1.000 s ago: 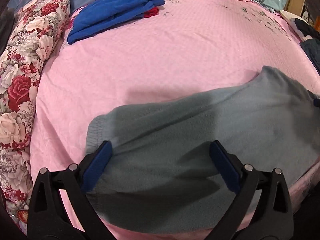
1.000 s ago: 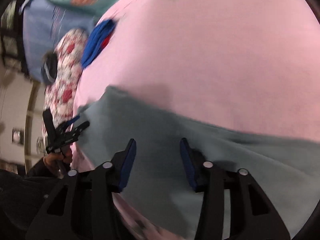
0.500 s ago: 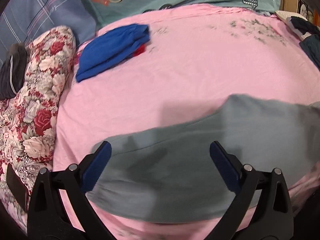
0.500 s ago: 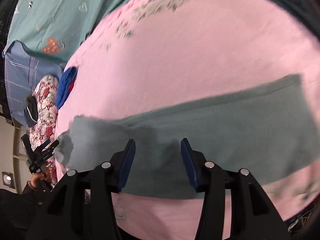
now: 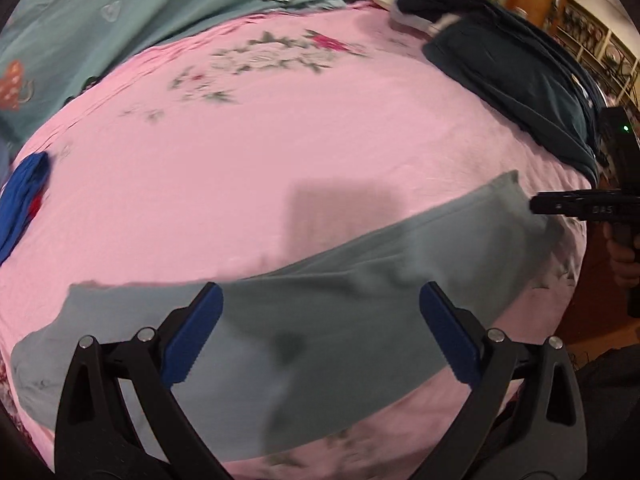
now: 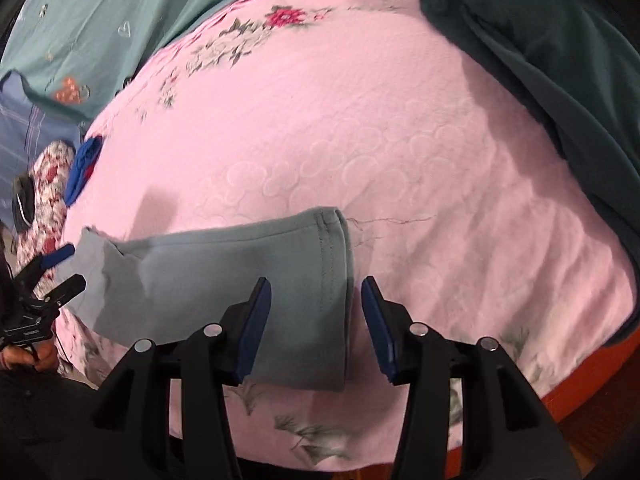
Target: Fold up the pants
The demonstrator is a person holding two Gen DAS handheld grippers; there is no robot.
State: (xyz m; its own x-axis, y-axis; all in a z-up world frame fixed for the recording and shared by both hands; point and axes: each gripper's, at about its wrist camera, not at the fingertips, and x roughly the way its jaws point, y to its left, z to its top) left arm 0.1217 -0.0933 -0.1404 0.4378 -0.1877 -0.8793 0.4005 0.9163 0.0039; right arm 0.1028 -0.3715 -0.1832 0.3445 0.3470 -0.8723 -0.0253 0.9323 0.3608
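Observation:
The grey-green pants [image 5: 320, 320] lie flat in a long strip along the near edge of the pink bed [image 5: 280, 140]. My left gripper [image 5: 320, 332] is open and empty, hovering over the middle of the strip. My right gripper [image 6: 314, 320] is open and empty, its jaws on either side of the hemmed end of the pants [image 6: 240, 272]. The right gripper also shows in the left wrist view [image 5: 536, 204] at the pants' right end. The left gripper shows in the right wrist view [image 6: 64, 268] at the far left end.
A dark teal garment [image 5: 520, 76] lies at the bed's right side and also shows in the right wrist view [image 6: 560, 80]. A folded blue garment [image 5: 24, 196] lies at the left. A floral quilt [image 6: 48, 184] and a teal sheet [image 5: 160, 12] lie beyond.
Both views have swung right along the bed. The right gripper has moved from the middle of the pants to their hemmed right end. Both grippers stay open.

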